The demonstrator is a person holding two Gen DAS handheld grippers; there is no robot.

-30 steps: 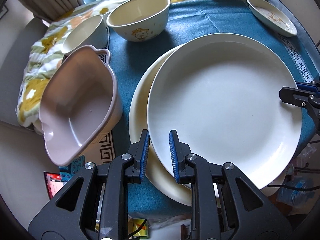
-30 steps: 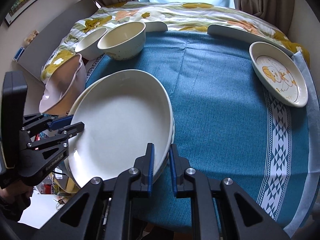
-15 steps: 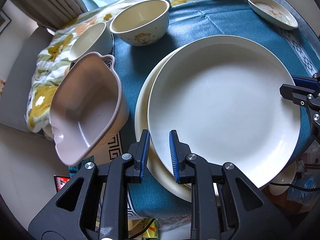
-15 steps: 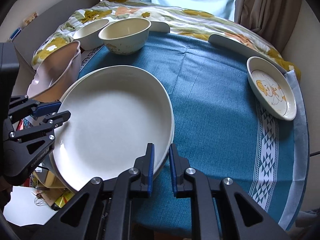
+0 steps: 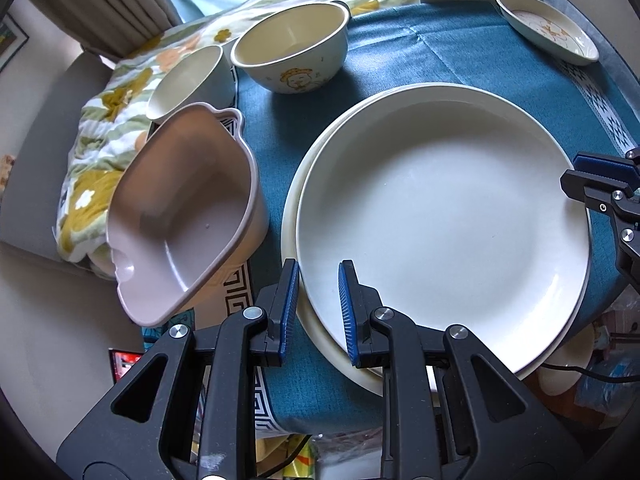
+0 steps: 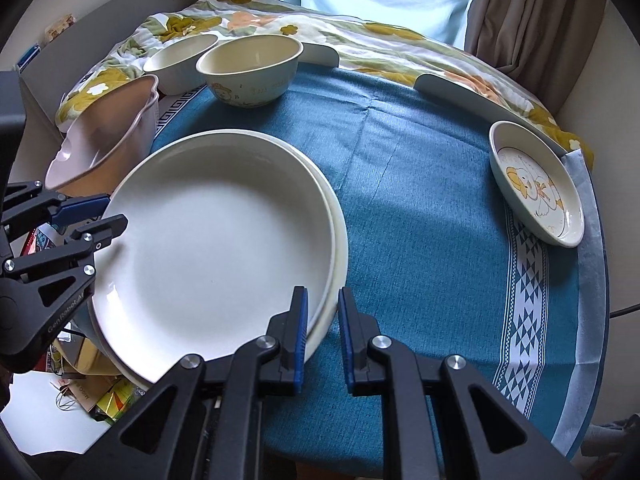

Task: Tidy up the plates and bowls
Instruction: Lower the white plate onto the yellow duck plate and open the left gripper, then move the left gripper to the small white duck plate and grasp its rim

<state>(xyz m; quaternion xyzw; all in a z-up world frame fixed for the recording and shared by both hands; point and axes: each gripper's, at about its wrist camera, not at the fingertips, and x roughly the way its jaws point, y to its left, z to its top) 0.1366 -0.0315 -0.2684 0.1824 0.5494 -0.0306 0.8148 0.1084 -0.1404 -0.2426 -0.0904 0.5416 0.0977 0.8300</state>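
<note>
The round table under a teal cloth carries a large white plate, lying on a cream plate near its front edge. The left tongs and right tongs each clamp the white plate's rim, on opposite sides. Close beside stands a pink handled dish, behind it a cartoon bowl and small bowl; a duck saucer lies well apart.

Each black gripper has blue ribbed pads, silver screws and triangular cut-outs.
</note>
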